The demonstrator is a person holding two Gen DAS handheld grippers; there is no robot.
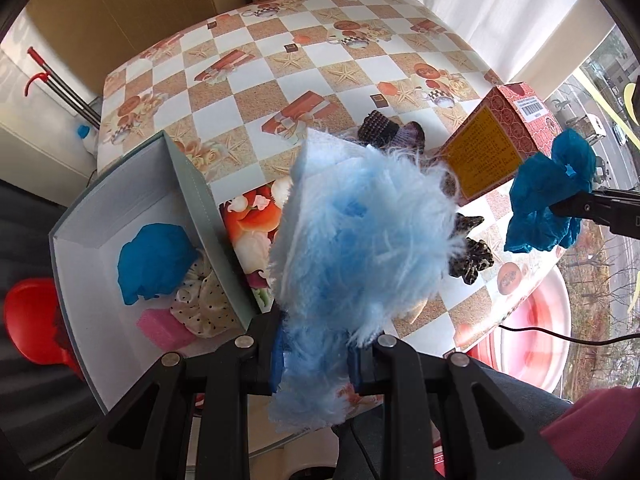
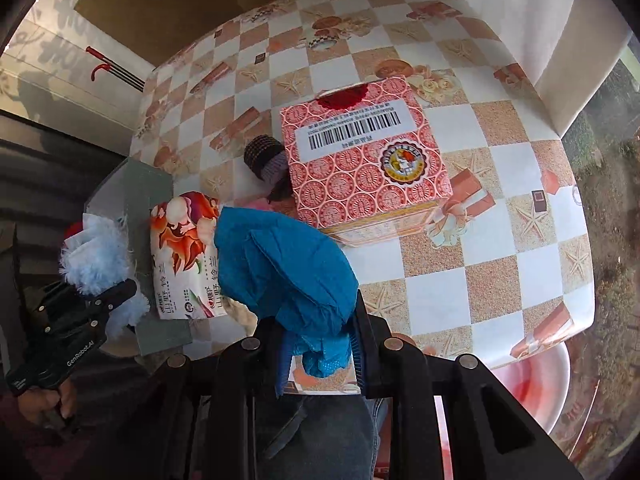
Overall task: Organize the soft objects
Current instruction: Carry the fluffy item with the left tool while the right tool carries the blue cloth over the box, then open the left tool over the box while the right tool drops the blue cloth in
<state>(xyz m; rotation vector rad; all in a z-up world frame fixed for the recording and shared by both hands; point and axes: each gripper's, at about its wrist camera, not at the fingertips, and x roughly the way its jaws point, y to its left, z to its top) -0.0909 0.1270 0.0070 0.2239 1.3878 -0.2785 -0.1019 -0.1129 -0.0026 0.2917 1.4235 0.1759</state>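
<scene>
The left hand-held gripper [image 1: 316, 354] pinches a fluffy blue cloth [image 1: 360, 232] above the table [image 1: 280, 92]. The open box [image 1: 120, 216] lies just to its left and lower. The right hand-held gripper [image 2: 318, 354] pinches a teal cloth [image 2: 288, 268], farther from the box.

The table [image 1: 320, 40] wears a checked cloth of sandy tan and white squares with starfish, teapots and orange-red gift boxes. The fluffy duster [image 1: 360, 220] is pale sky blue. A crumpled cloth [image 2: 288, 272] is deep teal blue. The grey-green box [image 1: 188, 184] is white inside, holding a bright blue lump [image 1: 154, 260], a cream scrunchie [image 1: 204, 300] with black dots and a pink block [image 1: 164, 328]. The carton [image 2: 360, 160] is red and white with medallions, its side yellow. Near the right edge lies a leopard-spotted scrunchie [image 1: 474, 260].
</scene>
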